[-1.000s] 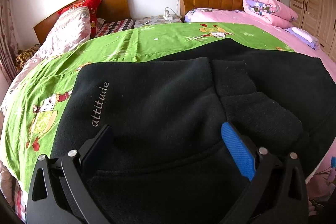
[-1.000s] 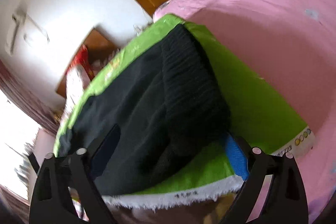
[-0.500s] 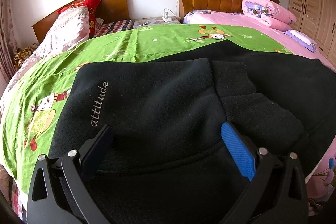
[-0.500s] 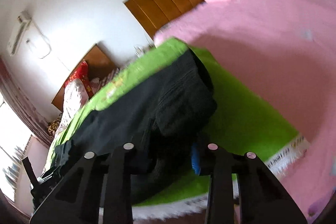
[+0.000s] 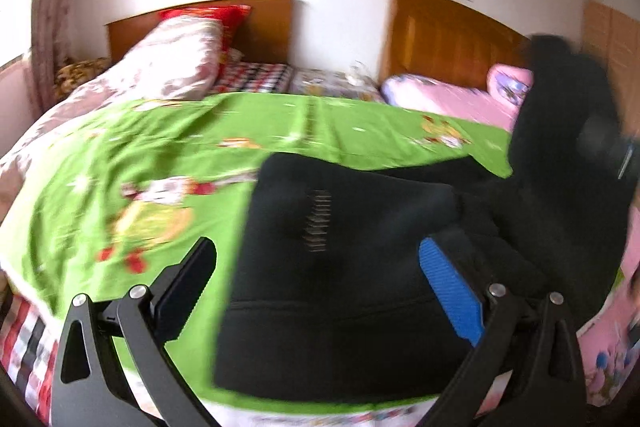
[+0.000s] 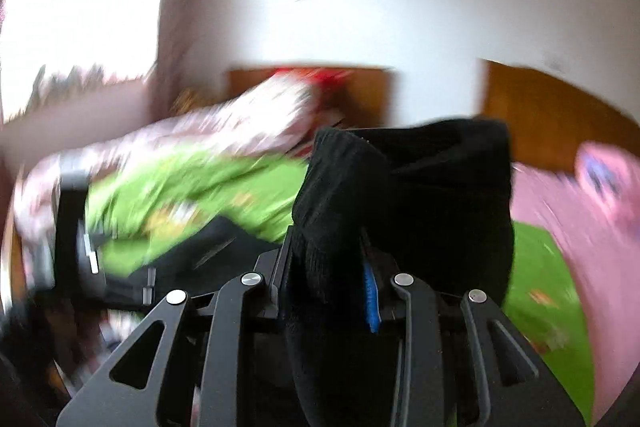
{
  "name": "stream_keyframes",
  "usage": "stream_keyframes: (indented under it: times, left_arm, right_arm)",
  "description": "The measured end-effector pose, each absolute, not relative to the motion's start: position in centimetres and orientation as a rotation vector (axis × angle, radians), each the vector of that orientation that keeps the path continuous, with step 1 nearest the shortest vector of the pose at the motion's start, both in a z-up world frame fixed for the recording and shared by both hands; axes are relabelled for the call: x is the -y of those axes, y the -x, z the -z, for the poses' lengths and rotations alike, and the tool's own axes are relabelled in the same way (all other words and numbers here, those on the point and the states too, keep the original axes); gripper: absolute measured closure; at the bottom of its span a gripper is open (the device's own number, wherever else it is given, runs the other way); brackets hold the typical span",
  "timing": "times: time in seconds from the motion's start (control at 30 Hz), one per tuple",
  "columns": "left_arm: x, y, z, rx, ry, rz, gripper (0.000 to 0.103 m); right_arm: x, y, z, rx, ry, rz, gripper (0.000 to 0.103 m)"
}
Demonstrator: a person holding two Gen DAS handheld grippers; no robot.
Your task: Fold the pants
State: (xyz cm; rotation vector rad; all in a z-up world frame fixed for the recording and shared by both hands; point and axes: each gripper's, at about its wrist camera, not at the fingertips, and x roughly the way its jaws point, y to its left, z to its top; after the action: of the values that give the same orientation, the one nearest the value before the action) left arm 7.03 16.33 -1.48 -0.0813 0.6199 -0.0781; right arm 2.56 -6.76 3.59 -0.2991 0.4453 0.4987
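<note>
Black pants lie on the green bedspread, filling my left view from 6 to 3 o'clock; one ribbed end is lifted at 2 o'clock. My right claw is clamped on that knit cuff. My left claw is spread apart, holding nothing. Fabric looks thick, soft and floppy, fairly heavy, not slippery; I'd grip hems or waistband. The print on the pants is blurred and unreadable.

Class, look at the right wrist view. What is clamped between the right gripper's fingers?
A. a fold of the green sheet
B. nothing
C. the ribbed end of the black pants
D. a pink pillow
C: the right gripper is closed on the black pants, whose ribbed knit bunches up between its pads, lifted above the green sheet.
</note>
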Motion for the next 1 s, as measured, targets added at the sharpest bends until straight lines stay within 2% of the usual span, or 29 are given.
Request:
stream_keyframes:
  times: [0.07, 0.13, 0.17, 0.2, 0.23, 0.27, 0.3, 0.43, 0.57, 0.73, 0.9, 1.0]
  left_arm:
    - [-18.7, -6.3, 1.3, -0.617, 0.104, 0.037, 0.002]
    - [-20.4, -5.7, 1.4, -0.622, 0.115, 0.003, 0.002]
    - [-21.1, -5.6, 1.4, -0.625, 0.119, -0.007, 0.002]
    - [-21.5, -5.5, 1.5, -0.628, 0.123, -0.015, 0.002]
    - [-21.8, -5.4, 1.5, -0.633, 0.128, -0.019, 0.002]
    - [-21.9, -5.5, 1.6, -0.637, 0.135, -0.014, 0.002]
    - [-21.8, -5.6, 1.5, -0.637, 0.143, -0.003, 0.002]
    - [-20.4, -6.5, 0.5, -0.662, 0.224, 0.145, 0.002]
    - [-17.4, -8.8, 0.2, -0.773, 0.295, 0.337, 0.002]
    - [-13.4, -10.4, 1.8, -0.903, 0.301, 0.406, 0.002]
    - [-14.9, -11.4, 3.7, -0.95, 0.509, 0.462, 0.002]
    - [-14.7, -11.4, 3.6, -0.952, 0.513, 0.461, 0.002]
  right_arm:
    - [2.5, -2.9, 0.9, -0.56, 0.455, -0.578, 0.07]
    - [0.8, -2.2, 3.6, -0.548, 0.538, -0.596, 0.067]
    - [0.0, -1.5, 4.3, -0.511, 0.601, -0.598, 0.058]
    - [-0.4, -1.0, 4.4, -0.499, 0.633, -0.615, 0.04]
    - [-0.6, -0.6, 4.3, -0.494, 0.646, -0.632, 0.031]
    - [-0.4, -0.3, 4.1, -0.501, 0.633, -0.671, 0.015]
    - [-0.1, -0.1, 3.7, -0.514, 0.61, -0.709, 0.013]
    - [2.3, 1.0, 1.6, -0.51, 0.506, -0.748, 0.021]
    - [7.4, 0.2, -0.8, -0.477, 0.379, -0.62, 0.021]
    - [12.2, -1.2, -0.6, -0.508, 0.294, -0.525, 0.024]
    - [10.2, -2.3, 1.0, -0.547, 0.314, -0.656, 0.045]
    - [8.0, -3.1, 1.8, -0.561, 0.337, -0.721, 0.049]
